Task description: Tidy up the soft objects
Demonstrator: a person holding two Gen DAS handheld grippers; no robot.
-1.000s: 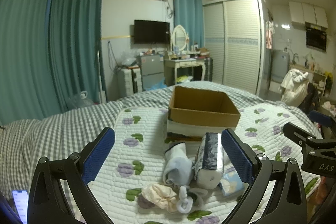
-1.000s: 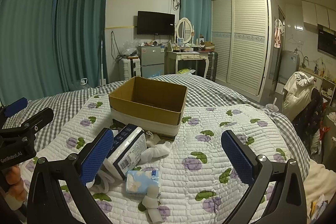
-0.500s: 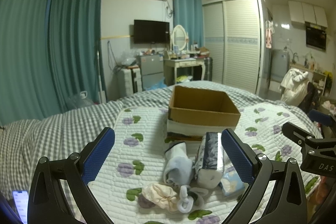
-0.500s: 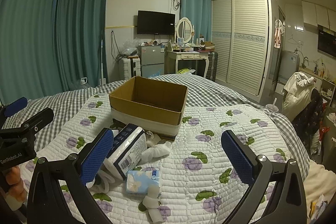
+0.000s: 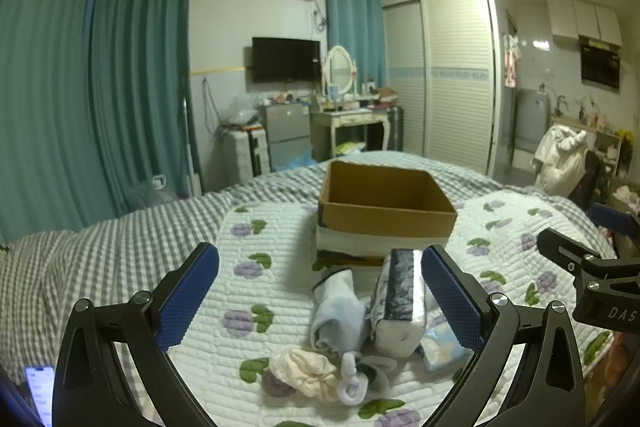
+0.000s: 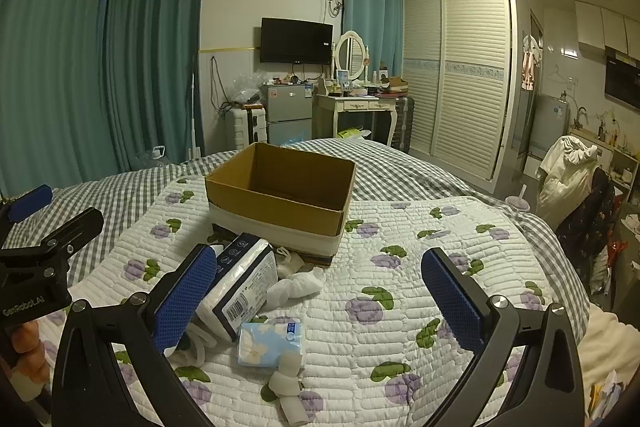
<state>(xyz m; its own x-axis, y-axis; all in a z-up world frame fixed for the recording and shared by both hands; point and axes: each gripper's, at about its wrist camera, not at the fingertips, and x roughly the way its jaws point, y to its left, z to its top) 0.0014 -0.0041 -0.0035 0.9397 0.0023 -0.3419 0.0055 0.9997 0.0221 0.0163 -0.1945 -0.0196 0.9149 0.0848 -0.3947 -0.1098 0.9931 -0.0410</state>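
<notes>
Both claws, the left claw (image 5: 320,291) and right claw (image 6: 320,291), remain spread and empty above the quilted floral bed cover (image 6: 400,307), unchanged, so the plastic-wrapped tissue pack (image 5: 396,301), socks and open brown cardboard box (image 5: 384,203) await a first grasp.

A quilted floral bed (image 6: 420,227) carries a cardboard box (image 6: 280,195), tissue packs (image 6: 240,287) and rolled socks (image 5: 340,315)
</notes>
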